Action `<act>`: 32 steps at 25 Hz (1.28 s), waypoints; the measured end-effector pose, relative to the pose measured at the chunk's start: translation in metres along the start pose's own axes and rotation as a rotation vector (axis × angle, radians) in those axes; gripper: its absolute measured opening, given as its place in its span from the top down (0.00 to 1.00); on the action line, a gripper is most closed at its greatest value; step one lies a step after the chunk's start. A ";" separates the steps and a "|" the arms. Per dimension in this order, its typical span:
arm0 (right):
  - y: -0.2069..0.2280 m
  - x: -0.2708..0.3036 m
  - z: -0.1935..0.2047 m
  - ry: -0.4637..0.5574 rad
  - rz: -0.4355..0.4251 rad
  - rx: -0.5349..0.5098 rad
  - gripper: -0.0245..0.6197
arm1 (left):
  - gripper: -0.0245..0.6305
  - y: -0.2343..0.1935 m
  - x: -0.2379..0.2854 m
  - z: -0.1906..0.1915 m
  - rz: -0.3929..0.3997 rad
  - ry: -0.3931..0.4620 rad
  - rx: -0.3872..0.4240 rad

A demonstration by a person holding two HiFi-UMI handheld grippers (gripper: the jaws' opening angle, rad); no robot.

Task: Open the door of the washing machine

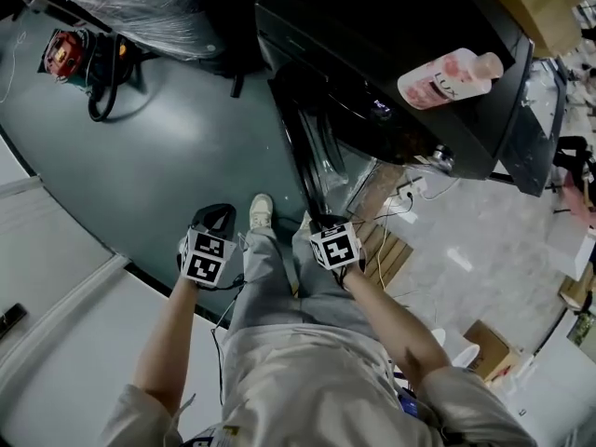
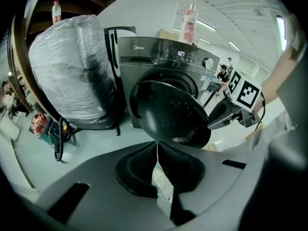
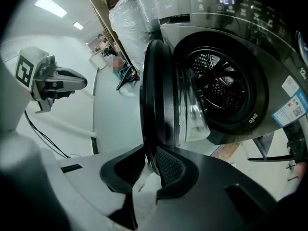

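A dark front-loading washing machine (image 1: 372, 63) (image 2: 163, 57) (image 3: 269, 81) stands with its round door (image 1: 303, 147) (image 2: 168, 112) (image 3: 156, 90) swung wide open, and the steel drum (image 3: 219, 81) shows behind it. My right gripper (image 1: 324, 223) (image 3: 150, 153) (image 2: 211, 124) sits at the door's outer rim, its jaws closed narrowly on that edge. To the left of the door, my left gripper (image 1: 216, 217) (image 2: 156, 144) hangs free over the floor, shut, with nothing between its pads.
A pink bottle (image 1: 449, 77) (image 2: 190, 23) lies on top of the machine. A plastic-wrapped bundle (image 1: 140, 7) (image 2: 67, 76) stands to its left, with a red tool and hose (image 1: 63, 52) on the floor. My shoe (image 1: 262, 212) is below the door. Cardboard boxes (image 1: 489, 347) sit at the right.
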State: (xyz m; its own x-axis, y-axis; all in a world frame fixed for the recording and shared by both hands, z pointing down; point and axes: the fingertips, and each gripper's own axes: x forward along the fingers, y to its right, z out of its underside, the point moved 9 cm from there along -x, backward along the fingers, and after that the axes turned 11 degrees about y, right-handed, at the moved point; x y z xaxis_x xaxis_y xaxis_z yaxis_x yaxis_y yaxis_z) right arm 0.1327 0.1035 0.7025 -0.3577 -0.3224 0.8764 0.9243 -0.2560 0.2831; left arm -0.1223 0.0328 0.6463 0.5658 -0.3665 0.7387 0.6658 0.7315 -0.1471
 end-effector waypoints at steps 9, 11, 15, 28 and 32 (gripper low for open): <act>-0.089 0.044 -0.011 -0.032 -0.028 0.181 0.82 | 0.93 -0.030 -0.044 0.056 -0.070 -0.001 -0.123; -0.107 0.054 -0.017 -0.028 -0.026 0.197 0.82 | 0.93 -0.037 -0.055 0.069 -0.098 -0.005 -0.154; -0.137 0.075 -0.031 -0.039 -0.027 0.265 0.82 | 0.93 -0.049 -0.076 0.086 -0.139 0.010 -0.200; -0.212 0.132 -0.084 -0.065 -0.021 0.400 0.82 | 0.93 -0.088 -0.143 0.146 -0.313 0.048 -0.360; -0.225 0.141 -0.096 -0.084 -0.021 0.416 0.82 | 0.93 -0.097 -0.160 0.156 -0.341 0.043 -0.368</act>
State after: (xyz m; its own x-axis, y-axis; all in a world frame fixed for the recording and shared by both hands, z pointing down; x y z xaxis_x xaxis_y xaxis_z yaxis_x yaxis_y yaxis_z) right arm -0.1381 0.0280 0.7254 -0.3807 -0.2417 0.8925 0.8980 0.1336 0.4192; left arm -0.3533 0.1103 0.6456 0.3001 -0.5786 0.7583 0.9394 0.3173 -0.1297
